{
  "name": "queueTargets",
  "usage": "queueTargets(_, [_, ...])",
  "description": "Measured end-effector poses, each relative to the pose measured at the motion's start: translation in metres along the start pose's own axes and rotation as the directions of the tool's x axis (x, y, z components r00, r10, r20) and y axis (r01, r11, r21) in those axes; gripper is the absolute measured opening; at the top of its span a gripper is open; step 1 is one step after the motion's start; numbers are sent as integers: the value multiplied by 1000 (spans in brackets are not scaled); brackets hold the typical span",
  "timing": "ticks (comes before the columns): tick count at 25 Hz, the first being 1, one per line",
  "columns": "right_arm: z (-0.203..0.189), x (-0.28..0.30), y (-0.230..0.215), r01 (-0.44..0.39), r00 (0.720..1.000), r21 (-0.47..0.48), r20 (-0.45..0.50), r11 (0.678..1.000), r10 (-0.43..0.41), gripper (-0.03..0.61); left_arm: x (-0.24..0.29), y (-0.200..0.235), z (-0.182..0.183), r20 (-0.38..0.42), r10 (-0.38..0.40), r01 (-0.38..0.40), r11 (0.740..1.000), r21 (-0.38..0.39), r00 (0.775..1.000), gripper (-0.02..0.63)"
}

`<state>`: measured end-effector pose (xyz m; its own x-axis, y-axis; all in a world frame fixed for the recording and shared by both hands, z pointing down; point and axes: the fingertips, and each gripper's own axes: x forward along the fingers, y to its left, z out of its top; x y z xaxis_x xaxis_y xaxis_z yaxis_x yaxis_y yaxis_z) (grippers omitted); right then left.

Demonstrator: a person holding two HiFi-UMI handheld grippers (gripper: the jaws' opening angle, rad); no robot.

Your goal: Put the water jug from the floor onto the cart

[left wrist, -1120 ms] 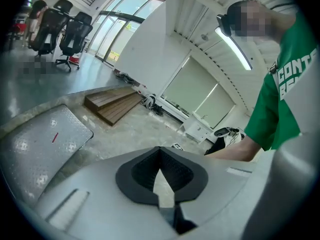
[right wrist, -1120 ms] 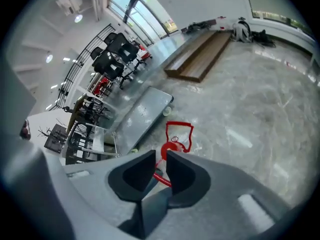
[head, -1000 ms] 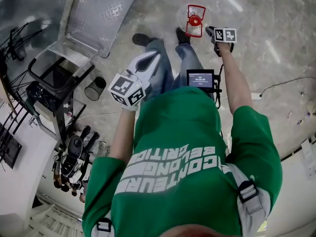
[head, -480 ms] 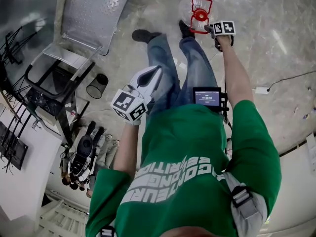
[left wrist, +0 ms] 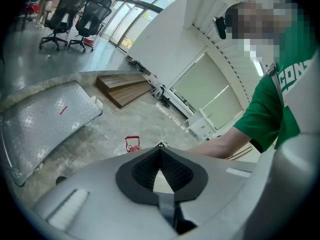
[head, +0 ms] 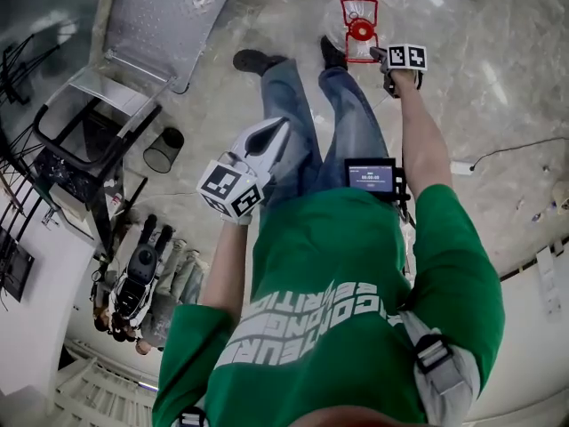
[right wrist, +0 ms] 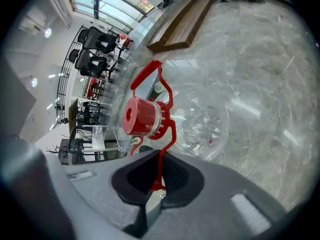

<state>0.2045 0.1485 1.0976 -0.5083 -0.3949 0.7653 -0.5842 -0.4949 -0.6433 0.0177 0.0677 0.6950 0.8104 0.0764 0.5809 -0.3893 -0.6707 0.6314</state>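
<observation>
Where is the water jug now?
The water jug sits on the floor, top right-of-centre in the head view, beside the person's shoe, its red handle in the shut right tool.

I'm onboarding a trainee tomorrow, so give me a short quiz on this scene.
1. True or false: the clear plastic water jug with red cap rests on the grey marble floor.
2. The right hand-held gripper is shut on the jug's: A) red cap B) thin red handle C) clear body.
3. Fill in: the left hand-held gripper holds ____.
Key: 1 true; 2 B; 3 nothing.
</observation>
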Motion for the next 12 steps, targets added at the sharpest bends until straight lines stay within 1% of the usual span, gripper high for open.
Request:
queueTargets(3, [4, -1, 11, -17, 999, -38, -34, 999, 16, -9, -4, 5, 8, 27, 8, -8, 1000, 3, 1000, 14])
queueTargets(6, [6, -12, 20, -32, 998, -56, -60, 998, 29, -9, -8, 2, 17, 59, 16, -16, 1000, 10, 998, 14])
queueTargets(12, [7, -55, 48, -76, 996, -73, -53, 994, 72, -9, -21, -13, 37, 117, 12, -17, 999, 47, 993, 14])
